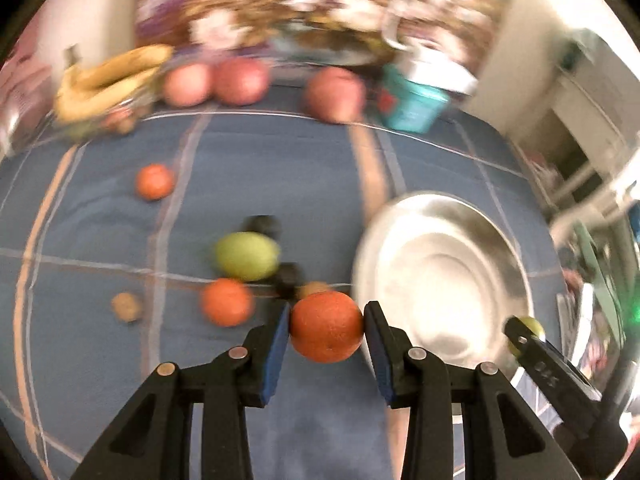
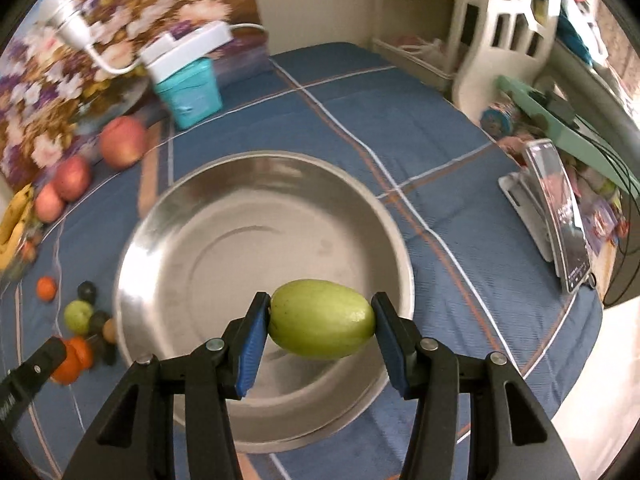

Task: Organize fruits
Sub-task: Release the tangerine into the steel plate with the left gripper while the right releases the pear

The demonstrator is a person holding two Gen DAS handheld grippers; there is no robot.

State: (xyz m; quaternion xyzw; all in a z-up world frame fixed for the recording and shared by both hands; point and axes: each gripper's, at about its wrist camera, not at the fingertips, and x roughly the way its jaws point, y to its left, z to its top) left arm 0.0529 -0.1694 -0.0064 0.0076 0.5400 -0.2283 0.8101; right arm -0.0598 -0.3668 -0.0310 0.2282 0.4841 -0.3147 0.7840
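My left gripper (image 1: 326,332) is shut on an orange (image 1: 326,326) and holds it above the blue cloth, left of the steel bowl (image 1: 444,276). My right gripper (image 2: 322,320) is shut on a green oval fruit (image 2: 322,318) and holds it over the near part of the steel bowl (image 2: 224,240). The right gripper also shows at the right edge of the left wrist view (image 1: 524,330). A green fruit (image 1: 246,255), two more oranges (image 1: 226,302) (image 1: 154,181), dark small fruits (image 1: 288,278) and a brown one (image 1: 127,306) lie on the cloth.
Bananas (image 1: 108,80) and three red apples (image 1: 240,80) lie along the back. A teal box (image 2: 190,92) with a white lid stands behind the bowl. A phone on a stand (image 2: 560,216) is at the right, near a white chair (image 2: 504,20).
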